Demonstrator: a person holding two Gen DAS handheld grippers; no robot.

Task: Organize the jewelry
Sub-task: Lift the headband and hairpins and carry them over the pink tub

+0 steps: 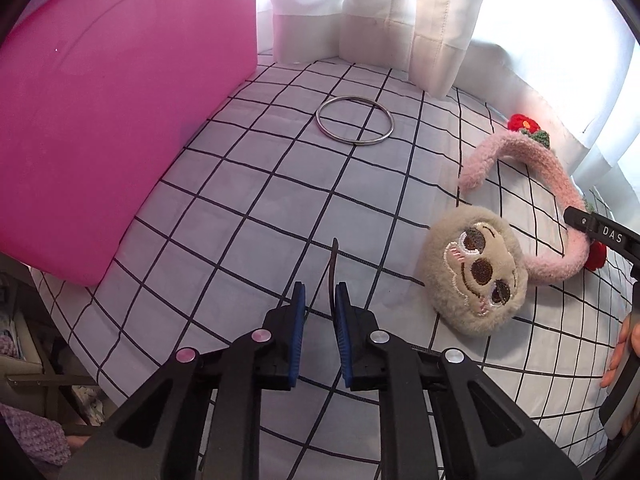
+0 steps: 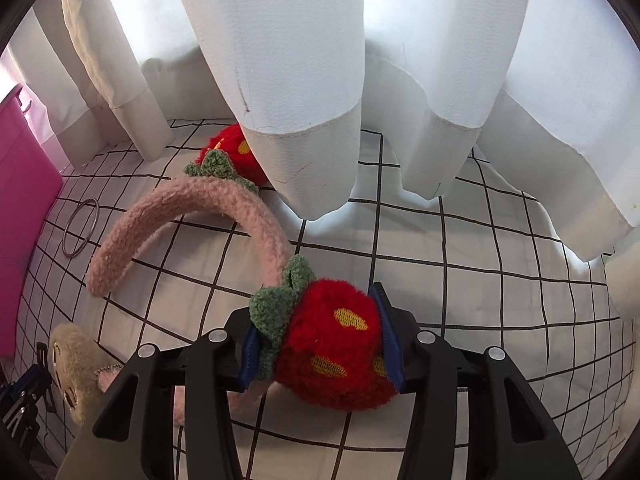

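Observation:
A pink fuzzy headband [image 1: 548, 172] [image 2: 188, 216] with two red strawberry pom-poms lies on the grid-patterned cloth. My right gripper [image 2: 320, 328] has its blue pads on either side of the near strawberry [image 2: 336, 352] and grips it. A silver bangle [image 1: 355, 121] [image 2: 80, 227] lies flat near the pink box [image 1: 100, 120]. A beige plush face charm [image 1: 476, 272] [image 2: 72, 364] lies beside the headband. My left gripper [image 1: 320, 312] hovers over the cloth, jaws slightly apart, with a thin dark strip [image 1: 333, 268] standing against its right pad.
White curtains [image 2: 360, 80] hang along the back edge and rest on the cloth, covering part of the far strawberry [image 2: 236, 152]. The pink box [image 2: 20, 208] stands tall at the left. The cloth's edge drops off at lower left [image 1: 60, 300].

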